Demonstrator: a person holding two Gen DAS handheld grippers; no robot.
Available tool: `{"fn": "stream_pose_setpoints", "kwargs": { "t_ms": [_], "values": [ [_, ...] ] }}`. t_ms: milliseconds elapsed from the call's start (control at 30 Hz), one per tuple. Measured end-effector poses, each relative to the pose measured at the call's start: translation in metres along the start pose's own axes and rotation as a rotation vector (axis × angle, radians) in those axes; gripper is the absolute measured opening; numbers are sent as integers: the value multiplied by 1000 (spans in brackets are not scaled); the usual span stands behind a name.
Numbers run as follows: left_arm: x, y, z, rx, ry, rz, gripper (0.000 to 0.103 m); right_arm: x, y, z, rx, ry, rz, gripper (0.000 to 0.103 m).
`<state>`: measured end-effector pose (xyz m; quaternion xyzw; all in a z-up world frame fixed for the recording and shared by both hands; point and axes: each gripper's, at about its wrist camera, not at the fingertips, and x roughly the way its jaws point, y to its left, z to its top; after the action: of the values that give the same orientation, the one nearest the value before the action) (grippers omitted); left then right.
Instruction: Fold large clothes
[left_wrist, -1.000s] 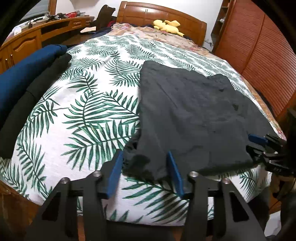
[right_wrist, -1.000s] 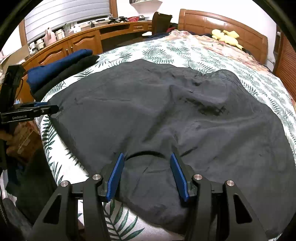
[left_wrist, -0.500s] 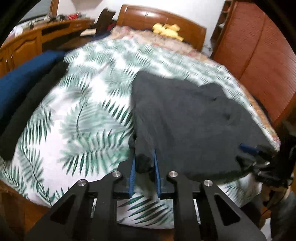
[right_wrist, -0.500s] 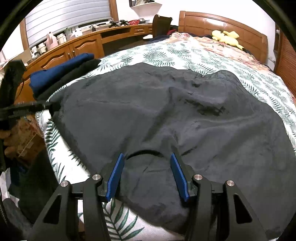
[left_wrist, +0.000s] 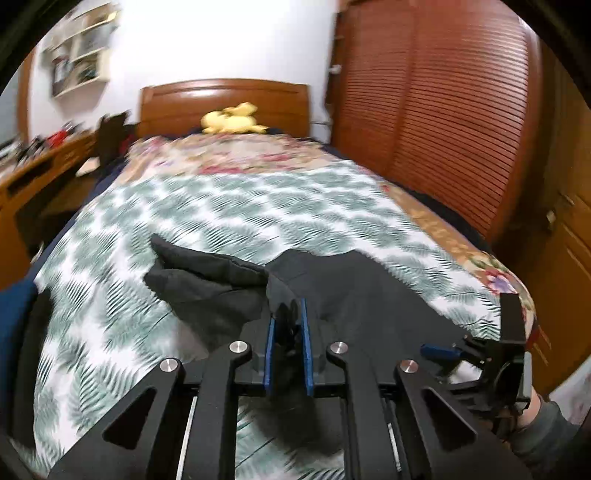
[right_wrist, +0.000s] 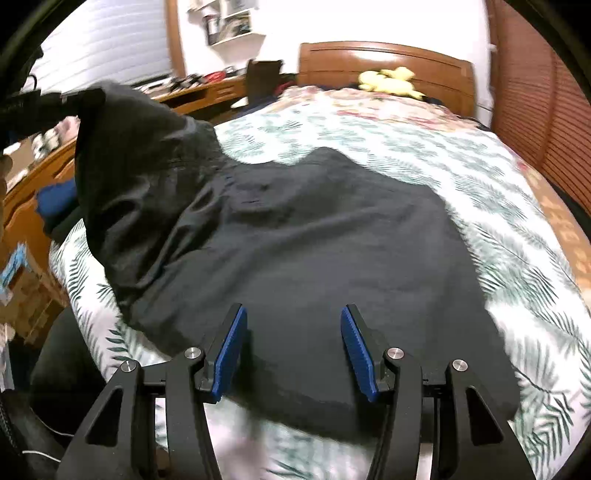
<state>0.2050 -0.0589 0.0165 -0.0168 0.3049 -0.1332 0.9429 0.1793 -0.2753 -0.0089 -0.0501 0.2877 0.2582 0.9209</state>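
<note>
Since the earlier frame my left gripper (left_wrist: 288, 328) has pinched a corner of the black garment (right_wrist: 314, 251) and carried it up off the bed (left_wrist: 229, 206); its jaws are closing, blue pads pressed on a bunch of the dark cloth. From that grip the fabric hangs in a raised fold, and in the right wrist view I see the lifted corner standing high at the left side of the bed, draped down in creases to the flat part. My right gripper (right_wrist: 293, 347) holds its jaws apart, about halfway, with nothing pinched; the garment's near hem lies flat under and between the blue pads, and I cannot tell whether they touch it.

Beyond the grippers, most of the garment lies spread across the near half of the bed, on the leaf-print sheet (right_wrist: 388, 147), reaching almost to the near edge. At the far end a floral cover (left_wrist: 236, 155) takes over, and a yellow plush toy (left_wrist: 232, 118) sits against the wooden headboard (left_wrist: 221, 96). Folded blue clothes (right_wrist: 55, 195) lie by the left edge, a wooden desk (right_wrist: 192, 92) runs along the left wall, and a slatted wardrobe (left_wrist: 424, 110) stands along the right side.
</note>
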Motion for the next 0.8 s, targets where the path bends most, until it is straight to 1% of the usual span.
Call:
{"fn": "stream_pose_setpoints", "kwargs": {
  "t_ms": [100,133,200,300,367,400,467,533,667,800],
  "values": [
    [15,-36,16,53,6,-48,12,-18,-20,-11,44,-28,-4,55],
    [24,-54,22,69,9,-77,12,-24,-26,-15,55,-34,-7,55],
    [33,-78,26,94,16,-116,12,-32,-33,-24,71,-38,-17,55],
    [52,-109,23,112,45,-185,12,-47,-43,-38,93,-37,-33,55],
    [64,-128,15,130,77,-205,12,-54,-49,-45,107,-35,-40,55],
    [74,-134,10,144,106,-214,12,-57,-51,-48,113,-35,-41,55],
    [84,-139,2,153,136,-222,12,-63,-53,-52,123,-34,-43,55],
    [89,-144,-4,169,150,-211,12,-67,-54,-52,129,-33,-49,55],
    [86,-140,-4,156,148,-193,15,-72,-52,-48,141,-36,-53,55],
    [75,-131,-2,169,126,-170,17,-71,-52,-35,142,-48,-49,55]
  ]
}}
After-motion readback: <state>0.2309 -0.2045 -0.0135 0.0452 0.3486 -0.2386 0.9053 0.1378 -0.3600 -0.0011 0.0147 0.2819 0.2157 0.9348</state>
